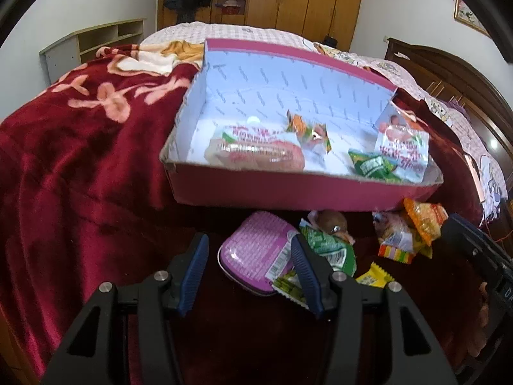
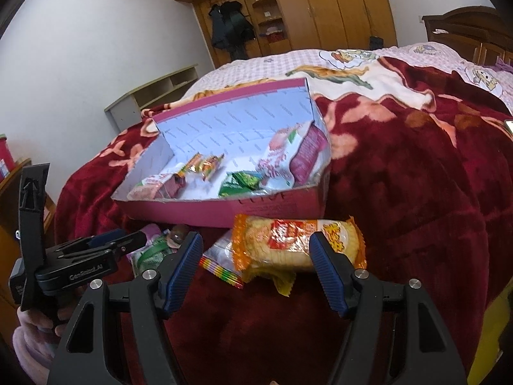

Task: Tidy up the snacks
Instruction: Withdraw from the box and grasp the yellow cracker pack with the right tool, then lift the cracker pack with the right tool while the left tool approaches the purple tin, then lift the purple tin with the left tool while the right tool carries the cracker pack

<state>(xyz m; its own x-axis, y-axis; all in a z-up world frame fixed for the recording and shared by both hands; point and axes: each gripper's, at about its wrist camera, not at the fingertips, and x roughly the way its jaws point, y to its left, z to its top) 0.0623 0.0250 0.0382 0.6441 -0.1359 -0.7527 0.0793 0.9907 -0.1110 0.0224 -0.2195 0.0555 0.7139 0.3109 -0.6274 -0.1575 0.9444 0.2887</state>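
1. Two grippers are in our hands, both tilted down over the red blanket [image 1: 80, 160] toward loose snacks.
2. Our left gripper [image 1: 250, 253] has its jaws parted about halfway, holding nothing; the purple tin [image 1: 253, 250] lies just ahead between the fingertips, not pressed by either pad.
3. Just right of that gripper sit a green packet [image 1: 333, 250] and a yellow candy [image 1: 375, 276].
4. Our right gripper [image 2: 256, 250] stands wide and empty; the orange cracker pack [image 2: 295, 240] lies just beyond its tips, on top of a striped packet [image 2: 221, 261].
5. Farther ahead of both grippers sits the pink box [image 1: 288, 189], open on the blanket, with several snack packets already inside.
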